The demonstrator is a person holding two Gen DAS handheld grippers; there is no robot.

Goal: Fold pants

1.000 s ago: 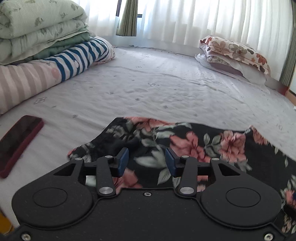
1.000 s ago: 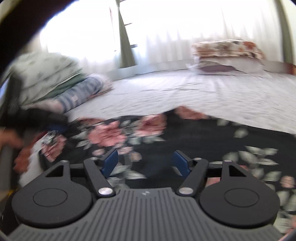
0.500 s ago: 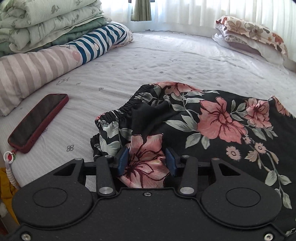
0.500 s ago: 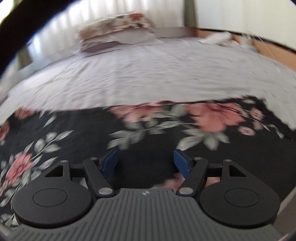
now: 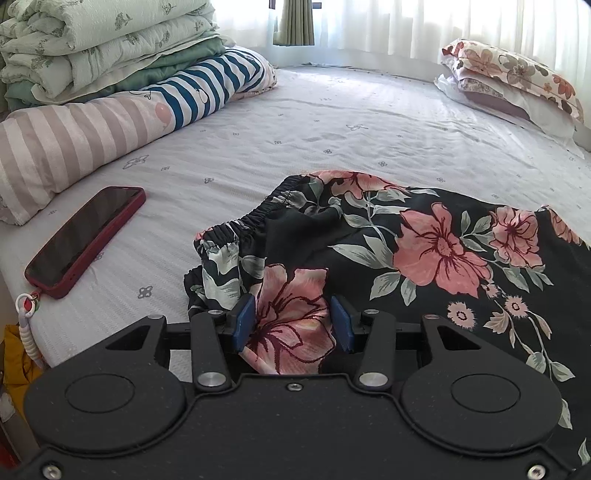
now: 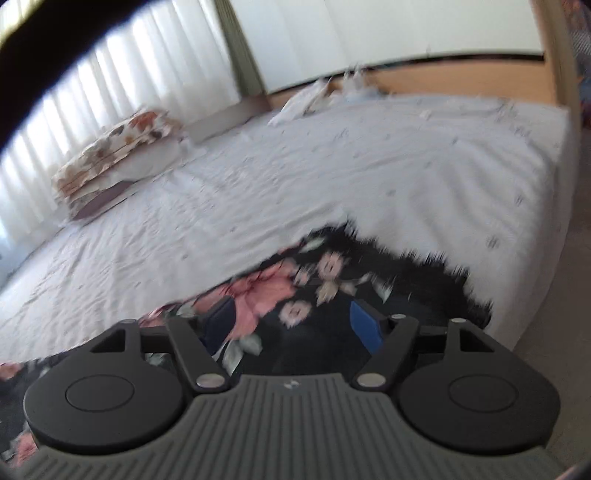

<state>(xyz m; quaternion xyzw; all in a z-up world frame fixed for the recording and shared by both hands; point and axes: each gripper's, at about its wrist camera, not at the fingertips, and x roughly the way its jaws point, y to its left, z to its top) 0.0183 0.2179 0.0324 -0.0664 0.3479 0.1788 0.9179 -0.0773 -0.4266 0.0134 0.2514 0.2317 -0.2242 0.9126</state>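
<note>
We saw a red-cased phone (image 5: 86, 238) lying on the pale bedsheet (image 5: 295, 147), a striped bolster (image 5: 110, 129) under folded green quilts (image 5: 92, 48) to the left, floral pillows (image 5: 513, 85) far right, and white curtains (image 5: 443, 26) behind.

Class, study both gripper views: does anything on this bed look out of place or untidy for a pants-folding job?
Yes. A red-cased phone lies on the sheet left of the floral pants, unrelated to folding. The pants' waistband end is bunched between the left gripper pads rather than flat.
</note>
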